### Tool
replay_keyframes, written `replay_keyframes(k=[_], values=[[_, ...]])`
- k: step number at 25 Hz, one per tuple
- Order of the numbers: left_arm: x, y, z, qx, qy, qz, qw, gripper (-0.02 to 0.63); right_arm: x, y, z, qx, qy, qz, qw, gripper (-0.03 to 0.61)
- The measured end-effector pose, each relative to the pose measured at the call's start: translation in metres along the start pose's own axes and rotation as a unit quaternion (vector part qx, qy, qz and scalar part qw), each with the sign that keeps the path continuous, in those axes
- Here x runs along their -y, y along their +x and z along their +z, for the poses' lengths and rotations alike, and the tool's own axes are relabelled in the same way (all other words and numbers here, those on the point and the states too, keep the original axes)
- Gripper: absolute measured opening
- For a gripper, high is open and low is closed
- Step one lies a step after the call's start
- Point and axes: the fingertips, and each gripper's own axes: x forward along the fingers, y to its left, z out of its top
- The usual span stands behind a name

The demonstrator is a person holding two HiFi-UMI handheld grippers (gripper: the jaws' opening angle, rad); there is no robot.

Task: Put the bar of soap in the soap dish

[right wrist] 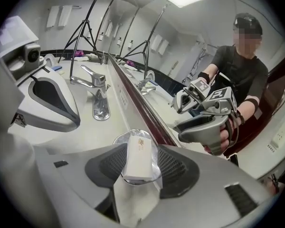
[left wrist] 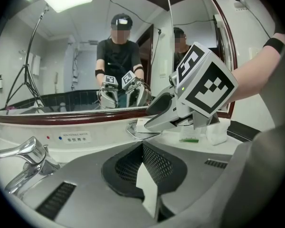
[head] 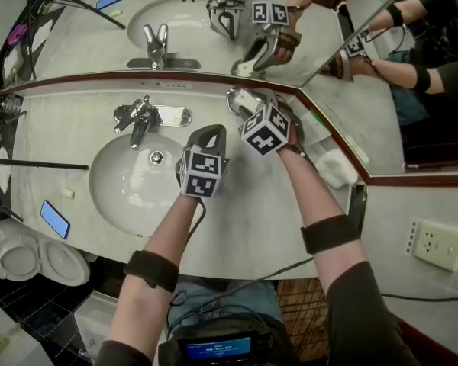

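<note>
The bar of soap (right wrist: 137,158), white and wrapped, lies in a clear soap dish (right wrist: 119,139) on the counter against the mirror's ledge. My right gripper (right wrist: 138,152) is open, with a jaw on either side of the soap and a small gap at each side. In the head view the right gripper (head: 246,104) hangs over the soap dish (head: 233,97), to the right of the faucet. My left gripper (head: 208,133) is shut and empty, at the basin's right rim. The left gripper view has its jaws (left wrist: 143,148) closed, and beyond them the right gripper (left wrist: 154,122) over the soap dish (left wrist: 135,131).
A chrome faucet (head: 141,117) stands behind the oval basin (head: 111,193). A blue phone (head: 54,219) lies at the counter's front left. White packets (head: 336,166) and a green-labelled item (head: 317,120) sit at the right. The mirror rises just behind the dish.
</note>
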Motion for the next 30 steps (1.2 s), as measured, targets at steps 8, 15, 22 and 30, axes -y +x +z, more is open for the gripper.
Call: replay_keyframes(k=[8,15,22,30], values=[[0.019,-0.042,0.029,-0.004,0.021,-0.025,0.9995,0.002,-0.007,-0.07,0.016,0.046,0.077,-0.002,0.996,0.092],[0.041,-0.093,0.047,-0.001,0.054,-0.04,0.9977,0.002,-0.026,-0.15,0.014,0.089,0.174,-0.01,0.981,0.02],[0.055,-0.134,0.045,0.007,0.044,-0.044,0.998,0.002,-0.049,-0.205,-0.017,0.144,0.272,-0.017,0.951,0.02],[0.07,-0.17,0.037,0.017,0.054,-0.059,0.9966,0.002,-0.085,-0.251,-0.048,0.194,0.372,-0.022,0.907,0.02]])
